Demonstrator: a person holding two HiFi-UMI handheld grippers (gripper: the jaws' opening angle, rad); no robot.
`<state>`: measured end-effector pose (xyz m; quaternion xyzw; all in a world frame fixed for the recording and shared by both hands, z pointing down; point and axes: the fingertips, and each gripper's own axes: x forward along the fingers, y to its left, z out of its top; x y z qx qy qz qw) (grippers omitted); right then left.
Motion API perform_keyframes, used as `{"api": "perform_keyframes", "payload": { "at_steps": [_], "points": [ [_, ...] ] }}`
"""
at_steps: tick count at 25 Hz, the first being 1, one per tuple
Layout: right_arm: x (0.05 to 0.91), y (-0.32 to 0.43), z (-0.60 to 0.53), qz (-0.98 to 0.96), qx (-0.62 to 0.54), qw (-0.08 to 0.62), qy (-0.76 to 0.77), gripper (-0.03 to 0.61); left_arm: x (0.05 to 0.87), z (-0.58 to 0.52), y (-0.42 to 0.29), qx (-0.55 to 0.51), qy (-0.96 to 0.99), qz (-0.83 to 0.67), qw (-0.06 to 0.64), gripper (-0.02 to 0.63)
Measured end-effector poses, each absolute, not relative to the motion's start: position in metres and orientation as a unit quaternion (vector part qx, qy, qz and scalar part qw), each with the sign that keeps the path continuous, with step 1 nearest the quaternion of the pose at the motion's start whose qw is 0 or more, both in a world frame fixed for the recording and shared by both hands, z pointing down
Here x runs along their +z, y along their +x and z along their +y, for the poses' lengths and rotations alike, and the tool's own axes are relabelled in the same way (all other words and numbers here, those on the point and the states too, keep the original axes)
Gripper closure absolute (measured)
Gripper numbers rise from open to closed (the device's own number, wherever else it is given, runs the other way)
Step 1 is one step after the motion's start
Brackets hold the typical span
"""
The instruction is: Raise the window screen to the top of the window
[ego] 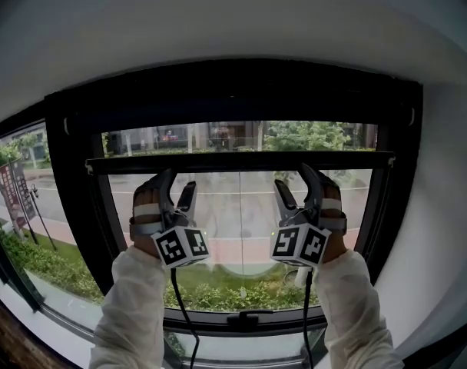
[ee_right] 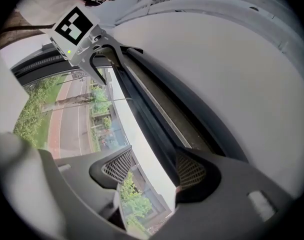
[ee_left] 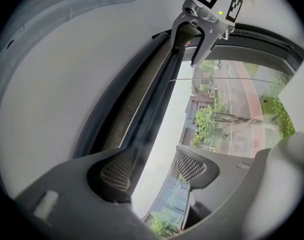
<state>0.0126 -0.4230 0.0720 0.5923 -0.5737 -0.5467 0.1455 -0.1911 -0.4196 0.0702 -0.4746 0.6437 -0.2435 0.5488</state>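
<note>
The window screen's black crossbar (ego: 241, 162) runs level across the window, a little below the top of the black frame (ego: 233, 91). The glass below the bar looks hazier than the clear strip above it. My left gripper (ego: 181, 180) and right gripper (ego: 290, 177) both point up at the bar from below, each with its outer finger against the bar. In the left gripper view the bar (ee_left: 157, 94) passes the left pad (ee_left: 114, 171), and the jaws stand apart. The right gripper view mirrors this, with the bar (ee_right: 147, 114) beside the right pad (ee_right: 191, 171). Both grippers are open.
A white wall (ego: 441, 206) flanks the window on the right and a white ceiling soffit (ego: 218, 29) hangs above. A black latch (ego: 245, 317) sits on the lower sill. Cables hang from both grippers. Street, trees and shrubs lie outside.
</note>
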Motion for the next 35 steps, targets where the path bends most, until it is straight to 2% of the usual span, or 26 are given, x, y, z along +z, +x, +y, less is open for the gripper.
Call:
{"api": "perform_keyframes", "payload": {
  "at_steps": [21,35],
  "points": [
    [0.014,0.012,-0.427,-0.562,-0.558,0.12,0.599,0.294,0.007,-0.423,-0.192,-0.216,-0.448,0.654,0.57,0.331],
    [-0.01,0.013,-0.434,-0.535,-0.582,0.141,0.597,0.305,-0.016,-0.424,-0.194,-0.235,-0.435,0.655,0.572,0.333]
  ]
}}
